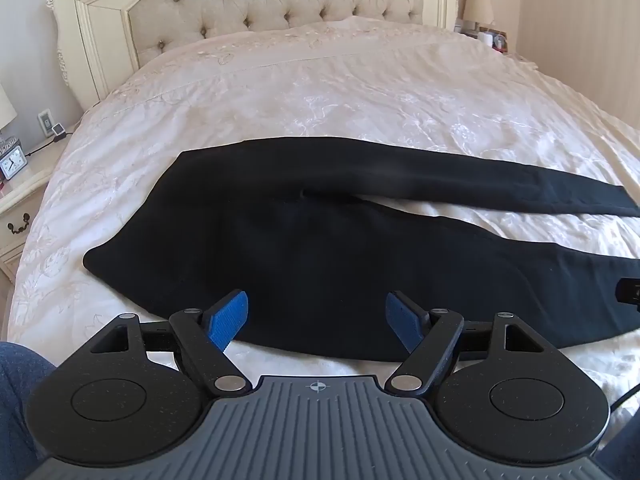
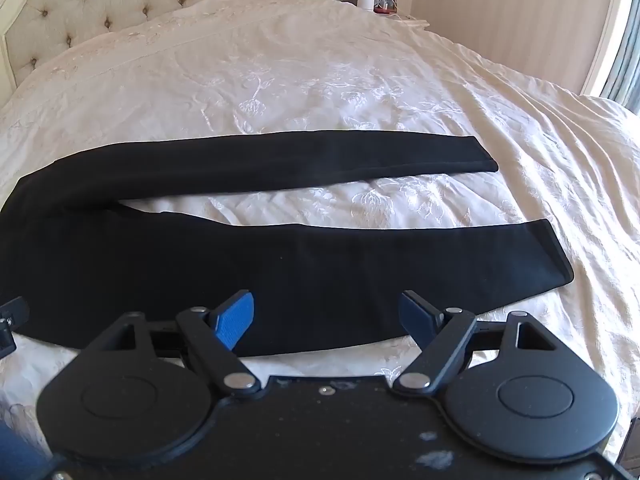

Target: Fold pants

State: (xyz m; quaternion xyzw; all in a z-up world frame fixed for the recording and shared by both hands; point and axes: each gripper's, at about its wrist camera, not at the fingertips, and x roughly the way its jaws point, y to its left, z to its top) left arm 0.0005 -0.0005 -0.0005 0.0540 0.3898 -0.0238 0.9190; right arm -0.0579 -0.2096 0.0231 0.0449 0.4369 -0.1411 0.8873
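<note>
Black pants [image 1: 320, 248] lie flat across a cream bedspread [image 1: 320, 92], waist to the left, two legs spread apart to the right. My left gripper [image 1: 318, 314] is open and empty, above the near edge of the seat part. In the right wrist view the pants' legs [image 2: 280, 264] run to the right, with hems at the far end. My right gripper [image 2: 328, 312] is open and empty over the near edge of the near leg. A bit of the right gripper shows at the left view's right edge [image 1: 630, 290].
A tufted cream headboard [image 1: 256, 4] stands at the far end of the bed. A nightstand [image 1: 16, 208] with a clock is at the left. Another nightstand with a lamp [image 1: 478, 8] is at the far right. A window edge [image 2: 628, 40] is at the right.
</note>
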